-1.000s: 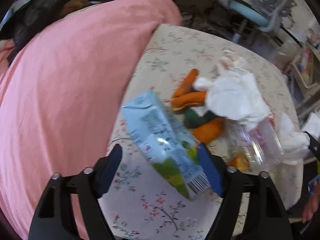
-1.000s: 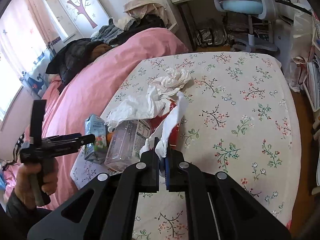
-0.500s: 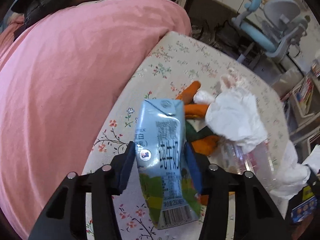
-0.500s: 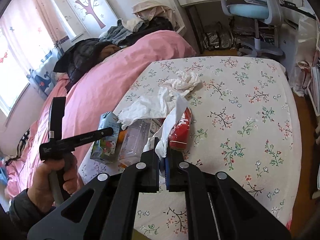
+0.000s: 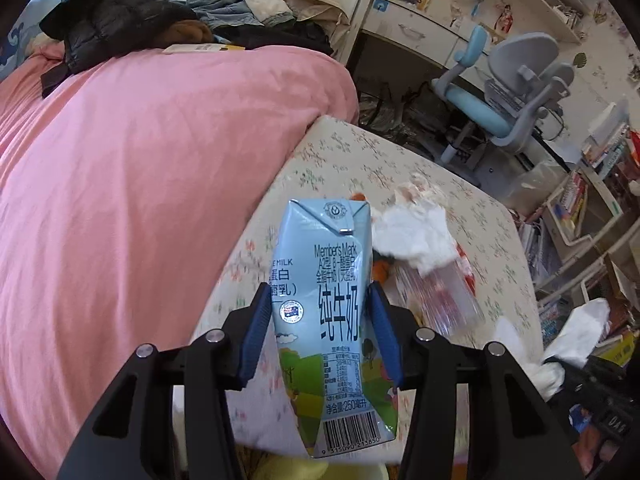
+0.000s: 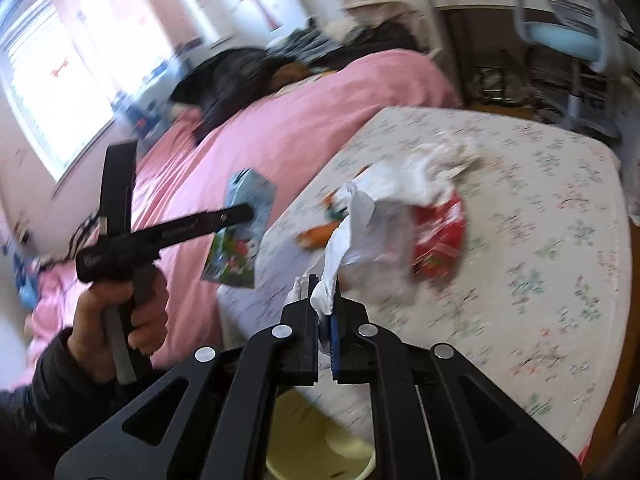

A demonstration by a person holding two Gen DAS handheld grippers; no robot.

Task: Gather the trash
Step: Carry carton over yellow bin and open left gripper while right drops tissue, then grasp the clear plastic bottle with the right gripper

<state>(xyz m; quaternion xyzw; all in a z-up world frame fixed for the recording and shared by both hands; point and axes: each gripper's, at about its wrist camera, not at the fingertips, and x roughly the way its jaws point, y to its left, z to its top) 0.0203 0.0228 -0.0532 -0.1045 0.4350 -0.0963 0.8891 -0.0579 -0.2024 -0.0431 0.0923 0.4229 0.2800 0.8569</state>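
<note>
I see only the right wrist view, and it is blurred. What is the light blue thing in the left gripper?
Observer: A Member's Mark milk carton; the left gripper has just been closing its jaws on it.
Operator: Do the jaws press it now?
Observer: Yes, both blue pads lie against its sides.
Operator: Which end faces the camera?
Observer: The barcode end; the folded top points away, toward the floral table.
</note>
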